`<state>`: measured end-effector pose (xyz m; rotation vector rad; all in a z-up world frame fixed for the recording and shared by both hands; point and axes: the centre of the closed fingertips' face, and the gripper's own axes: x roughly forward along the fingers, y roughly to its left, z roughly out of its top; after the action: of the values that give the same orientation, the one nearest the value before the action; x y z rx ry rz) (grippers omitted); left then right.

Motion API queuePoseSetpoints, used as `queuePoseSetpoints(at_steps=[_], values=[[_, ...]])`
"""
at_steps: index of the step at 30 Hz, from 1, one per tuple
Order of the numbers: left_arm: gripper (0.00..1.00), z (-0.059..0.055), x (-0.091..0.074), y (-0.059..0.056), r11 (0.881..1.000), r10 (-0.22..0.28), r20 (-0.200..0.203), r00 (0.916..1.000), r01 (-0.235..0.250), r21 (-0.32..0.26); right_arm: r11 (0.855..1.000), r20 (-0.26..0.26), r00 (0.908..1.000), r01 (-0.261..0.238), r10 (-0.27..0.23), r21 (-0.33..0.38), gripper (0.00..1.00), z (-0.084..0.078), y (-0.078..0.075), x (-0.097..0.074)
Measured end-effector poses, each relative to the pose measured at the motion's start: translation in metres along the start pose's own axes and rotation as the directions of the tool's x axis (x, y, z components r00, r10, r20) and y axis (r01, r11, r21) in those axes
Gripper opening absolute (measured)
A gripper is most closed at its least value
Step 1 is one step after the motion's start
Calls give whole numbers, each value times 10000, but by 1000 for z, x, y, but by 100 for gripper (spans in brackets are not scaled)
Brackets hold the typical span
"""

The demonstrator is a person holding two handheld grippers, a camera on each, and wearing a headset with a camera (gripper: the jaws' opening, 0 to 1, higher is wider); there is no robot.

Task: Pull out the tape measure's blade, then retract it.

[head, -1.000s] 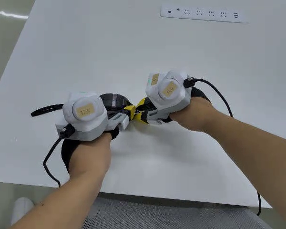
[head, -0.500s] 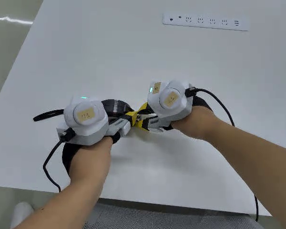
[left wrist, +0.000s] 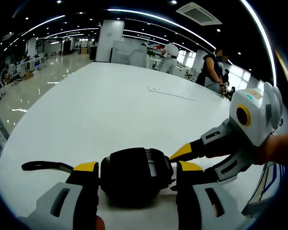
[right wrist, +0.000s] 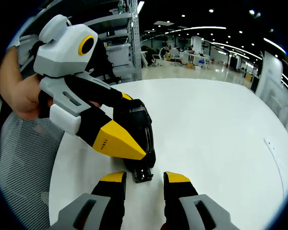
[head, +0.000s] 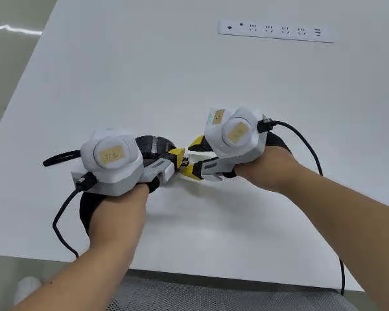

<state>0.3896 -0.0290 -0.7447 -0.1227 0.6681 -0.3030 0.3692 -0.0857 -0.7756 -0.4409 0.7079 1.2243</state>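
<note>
A black tape measure (left wrist: 134, 184) lies on the white table with my left gripper (left wrist: 138, 168) shut on its case, one yellow-tipped jaw on each side. In the head view the case (head: 154, 144) shows just past the left gripper (head: 172, 162). My right gripper (right wrist: 145, 178) faces the case's (right wrist: 140, 127) front end, where the blade's metal hook (right wrist: 144, 174) sits between the open jaws with a gap on each side. In the head view the right gripper (head: 189, 165) meets the left one tip to tip.
The tape measure's black wrist strap (head: 61, 157) trails left on the table (head: 149, 65). A white power strip (head: 275, 30) lies at the far side. The table's near edge (head: 233, 275) runs just under the person's forearms. Black cables hang from both grippers.
The right gripper has drawn slightly to the right, so a small gap now shows between the two grippers' tips. The left gripper keeps its hold on the case.
</note>
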Motion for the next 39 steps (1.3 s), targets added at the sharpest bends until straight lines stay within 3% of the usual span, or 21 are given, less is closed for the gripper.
queuePoseSetpoints(at_steps=[4, 12, 22, 26, 31, 39], values=[[61, 2, -7, -1, 9988, -158, 115, 9998, 153, 456, 9991, 312, 9994, 136, -148, 390, 31, 0, 0, -7], [62, 2, -22, 5, 9978, -448, 137, 9989, 441, 498, 9937, 847, 9943, 563, -645, 965, 35, 3, 1, -25], [61, 6, -34, 7, 9906, -773, 150, 9969, 751, 1142, 9865, 942, 9905, 868, -1004, 1385, 43, -3, 5, -41], [61, 7, -41, 5, 9843, -1069, 134, 9942, 1039, 1428, 9784, 1332, 9806, 1205, -1436, 1679, 50, -3, 7, -60], [63, 5, -49, 7, 9747, -1380, 50, 9904, 1349, 1783, 9723, 1344, 9759, 1459, -1718, 1827, 56, -17, 14, -78], [67, 2, -65, 10, 9557, -1979, -43, 9802, 1940, 2212, 9535, 1676, 9568, 1967, -2376, 2285, 65, -28, 19, -111]])
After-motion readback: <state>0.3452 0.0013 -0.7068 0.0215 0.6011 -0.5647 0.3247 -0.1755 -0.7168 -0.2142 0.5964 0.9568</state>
